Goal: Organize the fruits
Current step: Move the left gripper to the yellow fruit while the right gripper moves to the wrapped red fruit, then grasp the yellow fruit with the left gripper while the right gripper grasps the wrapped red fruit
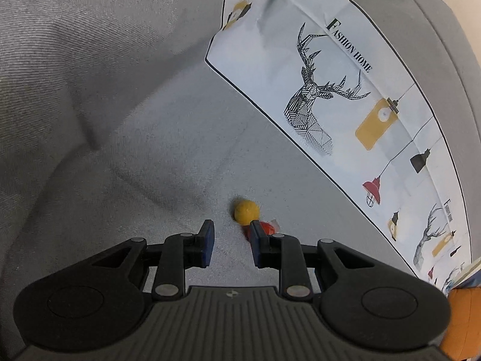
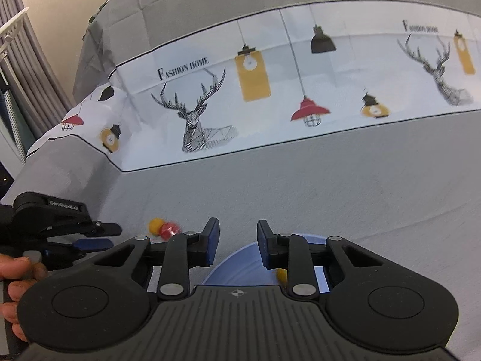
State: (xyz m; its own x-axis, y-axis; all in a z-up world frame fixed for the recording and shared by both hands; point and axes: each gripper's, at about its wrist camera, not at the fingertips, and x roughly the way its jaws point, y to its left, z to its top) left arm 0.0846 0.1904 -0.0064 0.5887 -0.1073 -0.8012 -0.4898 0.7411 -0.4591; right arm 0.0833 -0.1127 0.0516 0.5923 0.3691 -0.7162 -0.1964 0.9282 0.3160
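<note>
Looks down along the left gripper (image 1: 231,228) onto a grey cloth (image 1: 150,150); finds the two blue-padded fingers (image 1: 207,240) parted by a narrow gap, with only bare cloth between them, so released and grasping nothing. Meets a small yellow fruit (image 1: 246,212) just ahead of the right fingertip, lying on the cloth and touching a red fruit (image 1: 267,228) half hidden behind that same finger. Takes in a white printed band (image 1: 330,90) of deer and lamps farther ahead and to the right. Cannot make out what the orange thing (image 1: 463,316) at the gripper's near right is. Looks next along the right gripper (image 2: 237,225); finds its fingers likewise set slightly apart and empty, hanging over the far rim of a blue plate (image 2: 240,258). Spots a small yellow piece (image 2: 281,274) on that plate, just behind the right finger and mostly covered by it. Sees the same pair of fruits off to the left of this gripper, near the tip of the other one, with a hand (image 2: 18,273) wrapped round its grip.
</note>
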